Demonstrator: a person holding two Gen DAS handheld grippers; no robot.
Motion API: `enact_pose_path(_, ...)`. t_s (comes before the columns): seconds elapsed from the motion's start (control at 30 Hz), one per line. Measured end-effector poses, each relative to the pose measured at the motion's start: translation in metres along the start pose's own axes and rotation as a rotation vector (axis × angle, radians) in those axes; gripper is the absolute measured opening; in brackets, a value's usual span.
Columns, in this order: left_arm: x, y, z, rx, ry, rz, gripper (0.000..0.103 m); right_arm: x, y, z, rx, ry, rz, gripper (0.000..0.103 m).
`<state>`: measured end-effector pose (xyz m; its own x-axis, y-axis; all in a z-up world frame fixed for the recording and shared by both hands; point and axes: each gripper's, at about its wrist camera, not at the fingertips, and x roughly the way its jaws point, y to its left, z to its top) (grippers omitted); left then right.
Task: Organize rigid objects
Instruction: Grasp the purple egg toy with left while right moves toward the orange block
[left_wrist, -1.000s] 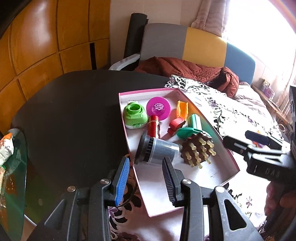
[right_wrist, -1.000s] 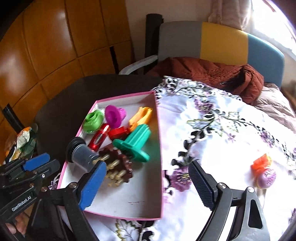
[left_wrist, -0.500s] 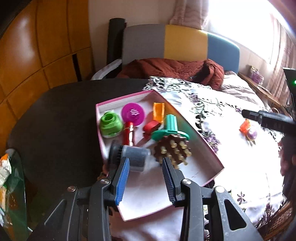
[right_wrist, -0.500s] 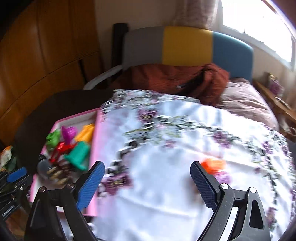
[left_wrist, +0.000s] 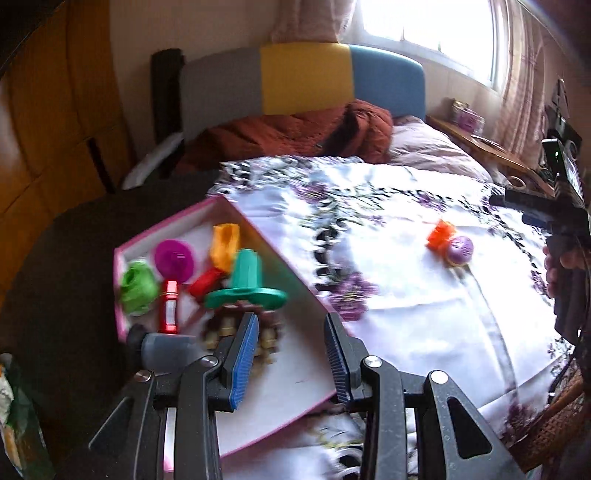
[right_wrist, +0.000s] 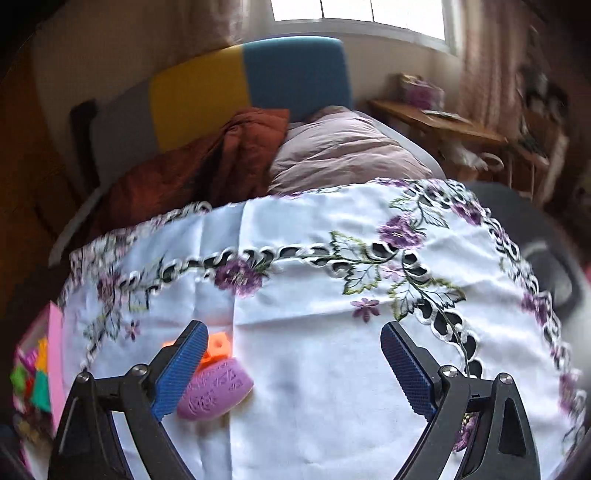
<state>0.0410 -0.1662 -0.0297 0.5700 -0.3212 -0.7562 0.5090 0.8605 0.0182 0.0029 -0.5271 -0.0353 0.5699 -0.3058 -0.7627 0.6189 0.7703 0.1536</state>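
Note:
A pink-rimmed box (left_wrist: 236, 212) on the table holds several toys: a green cap (left_wrist: 138, 286), a magenta disc (left_wrist: 173, 256), a teal flanged peg (left_wrist: 245, 284), a grey cup (left_wrist: 168, 349) and a brown studded piece (left_wrist: 225, 326). My left gripper (left_wrist: 291, 332) hovers over the box's near end, its jaws narrowly open with nothing between them. On the flowered cloth (right_wrist: 314, 354) lie a purple patterned piece (right_wrist: 218, 387) and an orange piece (right_wrist: 219, 343). My right gripper (right_wrist: 291, 332) is wide open above the cloth. Both pieces sit at its left finger (right_wrist: 181, 365), partly hidden behind it.
A rust-red blanket (left_wrist: 295, 136) and a pillow (right_wrist: 343, 155) lie behind the table against a grey, yellow and blue headboard (left_wrist: 306, 77). The dark bare table (left_wrist: 66, 266) extends left of the box. A wooden side table (right_wrist: 443, 125) stands at the right.
My right gripper has swung right, from over the box to the purple and orange pieces on the cloth. My left gripper has shifted right along the box, still empty.

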Motion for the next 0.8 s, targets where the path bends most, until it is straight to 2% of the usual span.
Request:
enact_pose_path(0.3,0.024,-0.058,0.014,0.100,0.032,-0.095,0.037,0.002,-0.034,0.002,0.171,0.037,-0.026,0.096)
enact_pose_path(0.53,0.047,-0.099,0.031,0.136,0.066,-0.194,0.037,0.003,-0.040,0.003,0.212,0.050,-0.017,0.098)
enact_pose_path(0.7,0.067,-0.132,0.043,0.191,0.097,-0.299,0.037,0.003,-0.044,0.003,0.243,0.059,0.002,0.099)
enact_pose_path(0.8,0.080,-0.147,0.052,0.229,0.108,-0.323,0.037,0.004,-0.046,0.003,0.258,0.062,0.007,0.099)
